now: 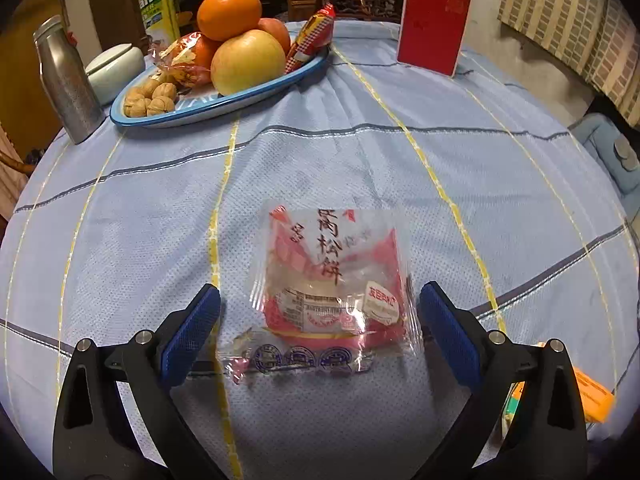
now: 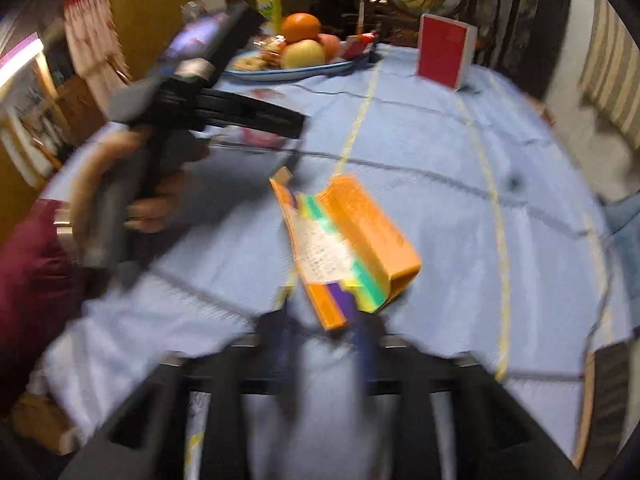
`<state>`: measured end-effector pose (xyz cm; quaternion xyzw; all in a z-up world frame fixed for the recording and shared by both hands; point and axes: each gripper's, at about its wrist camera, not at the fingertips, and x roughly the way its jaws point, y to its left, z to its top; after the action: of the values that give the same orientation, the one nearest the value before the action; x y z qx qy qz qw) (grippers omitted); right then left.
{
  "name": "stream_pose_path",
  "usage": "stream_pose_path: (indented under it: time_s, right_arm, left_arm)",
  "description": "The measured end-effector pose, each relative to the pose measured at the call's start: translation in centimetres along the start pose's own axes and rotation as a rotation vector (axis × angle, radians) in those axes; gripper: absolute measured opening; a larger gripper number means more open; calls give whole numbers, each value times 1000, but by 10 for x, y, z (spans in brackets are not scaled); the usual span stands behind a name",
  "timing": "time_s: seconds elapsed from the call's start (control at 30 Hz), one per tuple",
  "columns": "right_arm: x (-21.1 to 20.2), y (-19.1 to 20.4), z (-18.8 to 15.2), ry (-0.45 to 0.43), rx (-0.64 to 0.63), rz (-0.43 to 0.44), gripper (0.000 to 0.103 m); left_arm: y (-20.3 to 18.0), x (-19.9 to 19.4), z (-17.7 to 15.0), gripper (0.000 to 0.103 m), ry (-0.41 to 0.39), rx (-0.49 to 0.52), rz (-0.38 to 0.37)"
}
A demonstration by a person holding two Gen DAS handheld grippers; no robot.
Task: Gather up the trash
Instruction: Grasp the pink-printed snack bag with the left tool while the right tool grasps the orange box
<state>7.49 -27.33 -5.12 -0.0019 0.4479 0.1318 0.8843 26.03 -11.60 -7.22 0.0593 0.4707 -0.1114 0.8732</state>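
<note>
Left gripper (image 1: 320, 308) jaws wide apart, blue pads either side of a clear pastry wrapper (image 1: 328, 280) on the tablecloth (image 1: 400, 168), not pressing it. It is angled steeply down, gripped by a hand (image 2: 160, 196) with a maroon sleeve. Wrapper shows red Chinese writing, "松饼" legible. Right gripper (image 2: 324, 328) blurred; jaws partly apart, flattened orange carton (image 2: 352, 240) at the tips, contact unclear. Carton text unreadable. Fruit plate (image 1: 224, 104) far back.

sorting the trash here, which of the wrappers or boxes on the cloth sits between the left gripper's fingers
The clear pastry wrapper with red print, between the open left gripper. The flattened orange carton lies by the right gripper instead.
</note>
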Motion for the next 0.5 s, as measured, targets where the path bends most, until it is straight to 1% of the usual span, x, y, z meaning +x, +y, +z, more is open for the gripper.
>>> stream_pose_path:
  time_s: [0.03,0.1,0.13,0.2,0.33,0.5]
  right_arm:
    - [-4,0,0,-23,-6,-12,80]
    - [-9,-2,3,-51,-38,-51,86]
    - [-8,-3,5,-59,-43,-57,89]
    - [-3,-7,11,-60,-49,-37,96]
    - [19,-7,22,-35,-81,-68,97]
    - [44,-9,32,12,-106,-73,97]
  left_arm:
    - [0,2,-1,96,5,1,2]
    - [0,5,-1,96,18,-2,7]
    - [0,5,-1,96,15,2,13]
    - [-1,5,-1,96,16,6,13]
    - [-2,6,-1,97,15,9,19]
    - [-3,7,-1,98,15,6,25]
